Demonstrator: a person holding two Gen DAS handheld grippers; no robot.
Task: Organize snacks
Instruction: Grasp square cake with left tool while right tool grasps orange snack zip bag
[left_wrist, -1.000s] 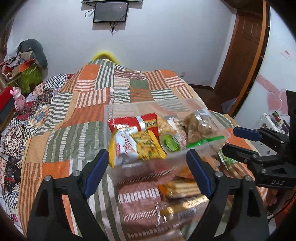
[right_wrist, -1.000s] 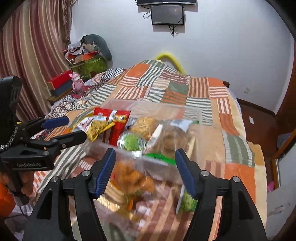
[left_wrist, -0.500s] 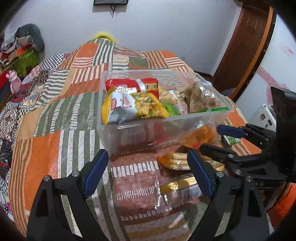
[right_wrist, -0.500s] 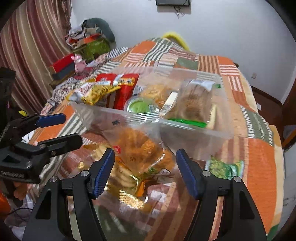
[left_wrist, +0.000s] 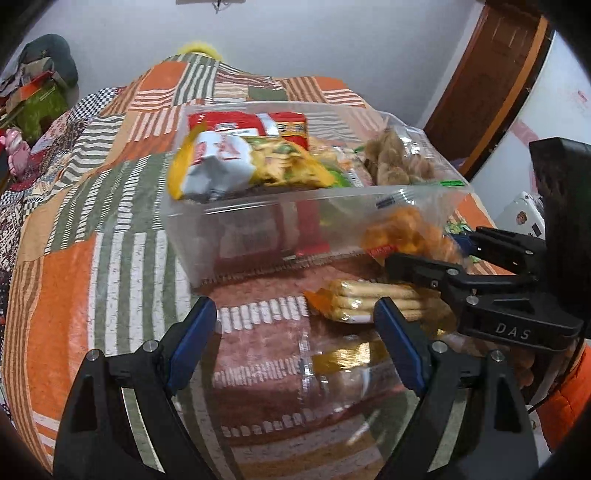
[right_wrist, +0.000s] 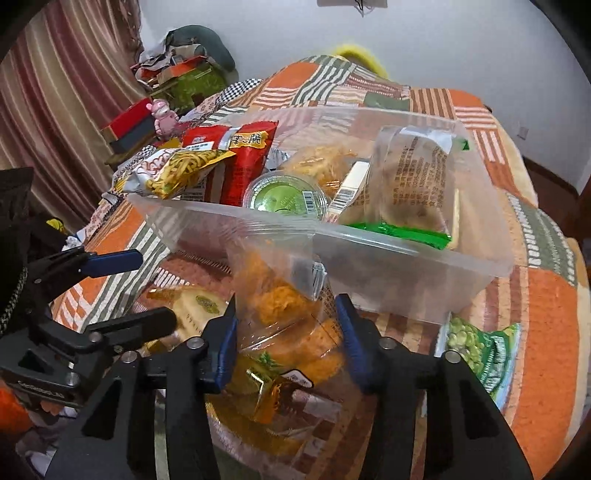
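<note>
The right gripper (right_wrist: 286, 334) is clenched on a clear bag of orange snacks (right_wrist: 284, 306), its pads pressing the bag's sides low down, just in front of the clear plastic bin (right_wrist: 406, 266) on the quilted bed (right_wrist: 546, 314). The bag looks light, soft and slick; the film crumples under the pads, and the pieces inside seem brittle, so a firm squeeze could crush them. Holding nearer the empty upper film would likely spare the contents. The left gripper (left_wrist: 295, 339) stands released over the quilt, nothing between its jaws, close to a pack of biscuit sticks (left_wrist: 365, 299), which is probably stiffer, though its wrapper is partly hidden.
</note>
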